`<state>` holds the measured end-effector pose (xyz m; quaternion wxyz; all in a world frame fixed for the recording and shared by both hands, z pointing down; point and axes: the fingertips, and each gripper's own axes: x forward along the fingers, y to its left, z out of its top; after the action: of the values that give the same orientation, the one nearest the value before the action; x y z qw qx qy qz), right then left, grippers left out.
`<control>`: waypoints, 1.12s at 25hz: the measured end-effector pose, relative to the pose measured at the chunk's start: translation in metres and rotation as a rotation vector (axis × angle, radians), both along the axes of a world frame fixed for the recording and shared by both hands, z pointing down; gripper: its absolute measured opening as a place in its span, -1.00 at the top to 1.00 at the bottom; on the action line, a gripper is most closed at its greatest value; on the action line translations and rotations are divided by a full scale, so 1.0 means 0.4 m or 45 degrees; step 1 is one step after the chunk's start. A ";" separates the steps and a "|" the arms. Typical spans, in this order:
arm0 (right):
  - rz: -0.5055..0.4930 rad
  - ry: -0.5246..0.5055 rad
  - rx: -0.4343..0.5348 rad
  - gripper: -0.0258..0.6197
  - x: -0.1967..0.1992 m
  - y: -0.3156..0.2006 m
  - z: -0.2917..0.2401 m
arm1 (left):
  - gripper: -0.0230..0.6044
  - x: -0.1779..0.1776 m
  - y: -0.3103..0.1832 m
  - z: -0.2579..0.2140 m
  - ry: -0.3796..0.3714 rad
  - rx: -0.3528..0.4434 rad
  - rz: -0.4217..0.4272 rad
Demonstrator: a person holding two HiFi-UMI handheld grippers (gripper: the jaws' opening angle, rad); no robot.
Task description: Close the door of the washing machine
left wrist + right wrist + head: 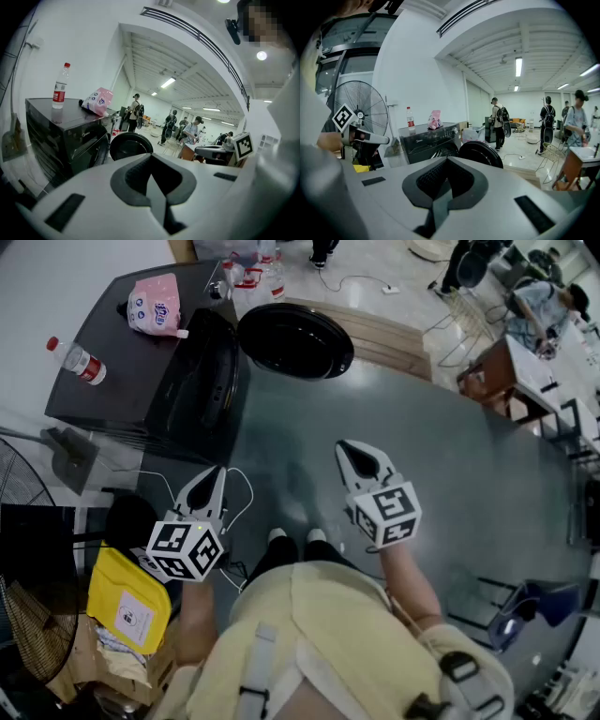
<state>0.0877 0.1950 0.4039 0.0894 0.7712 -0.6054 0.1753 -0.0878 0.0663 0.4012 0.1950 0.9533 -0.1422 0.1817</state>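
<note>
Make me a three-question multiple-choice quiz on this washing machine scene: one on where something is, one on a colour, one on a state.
1. Where does the bottle stand?
A. on the floor
B. on top of the washer
C. in the drum

2. What colour is the pouch?
A. green
B. blue
C. pink

3. How is the door?
A. open
B. shut
C. taken off

Answers:
1 B: the bottle stands on the washer's dark top, near the pouch.
2 C: the pouch shows pink in the head view and in both gripper views.
3 A: the round door is swung out from the washer's front.
</note>
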 end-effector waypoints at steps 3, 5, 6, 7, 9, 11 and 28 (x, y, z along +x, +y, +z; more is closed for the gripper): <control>0.012 0.031 -0.005 0.91 0.007 -0.029 0.013 | 0.96 0.004 -0.026 0.006 0.002 0.017 0.021; 0.024 0.035 -0.009 0.91 0.000 -0.044 0.014 | 0.96 0.001 -0.038 0.012 -0.004 0.030 0.040; 0.031 0.038 -0.011 0.91 -0.004 -0.050 0.014 | 0.96 -0.001 -0.044 0.014 -0.008 0.037 0.051; 0.039 0.042 -0.013 0.91 -0.007 -0.055 0.014 | 0.96 -0.002 -0.049 0.017 -0.011 0.043 0.063; 0.052 0.050 -0.010 0.91 -0.012 -0.065 0.017 | 0.96 -0.003 -0.061 0.024 -0.013 0.049 0.086; 0.059 0.047 0.006 0.91 -0.014 -0.074 0.019 | 0.96 -0.001 -0.068 0.032 -0.006 0.050 0.107; 0.004 0.039 -0.076 0.52 0.167 -0.208 0.138 | 0.96 0.124 -0.167 0.097 -0.040 0.043 0.028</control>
<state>0.1546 0.1119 0.4591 0.1212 0.7719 -0.5972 0.1815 -0.0383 -0.0004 0.4400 0.1745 0.9550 -0.1377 0.1963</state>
